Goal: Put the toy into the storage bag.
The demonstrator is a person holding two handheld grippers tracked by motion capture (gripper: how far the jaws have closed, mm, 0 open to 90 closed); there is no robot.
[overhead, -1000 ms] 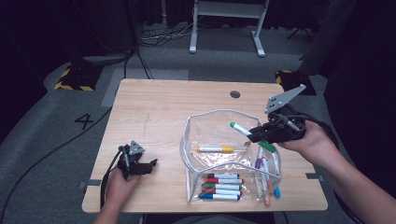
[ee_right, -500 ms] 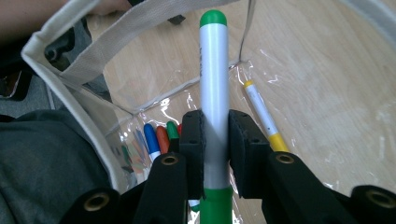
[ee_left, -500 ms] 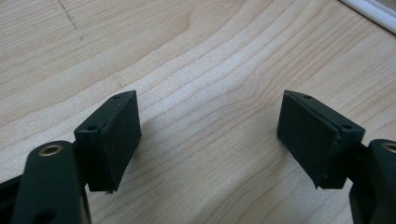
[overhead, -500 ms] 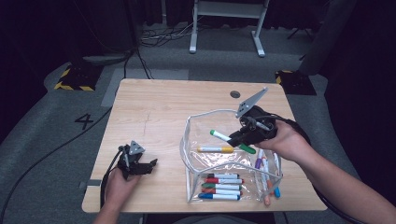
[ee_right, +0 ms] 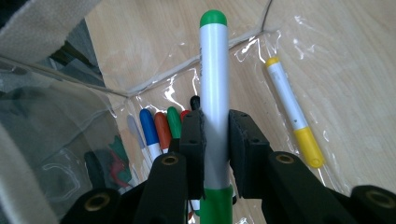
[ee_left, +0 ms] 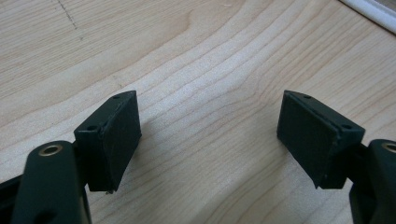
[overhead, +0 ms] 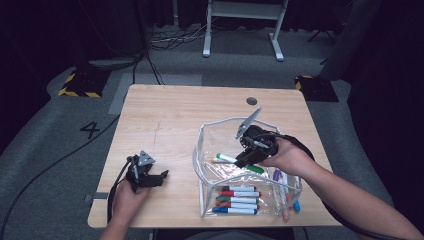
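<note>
A clear plastic pouch (overhead: 210,131) stands open on the wooden table (overhead: 170,115). My right gripper (overhead: 246,158) is inside its mouth, shut on a white marker with green ends (overhead: 239,161) (ee_right: 214,84), held low over the pouch floor. A yellow-capped marker (ee_right: 294,116) lies on the pouch floor to the right of it in the right gripper view. Several coloured markers (overhead: 238,199) lie in a row at the pouch's near side (ee_right: 159,126). My left gripper (overhead: 159,177) rests on the table at the front left, jaws wide apart over bare wood (ee_left: 210,116), holding nothing.
A few more markers (overhead: 284,185) lie under the right hand at the pouch's right side. A dark round hole (overhead: 251,101) sits near the table's far edge. Cables trail off the table's front left and right. The floor beyond has a white stand (overhead: 240,20).
My right gripper has carried the green-ended marker leftward and down, from above the pouch's right rim into the pouch. The left gripper has stayed still.
</note>
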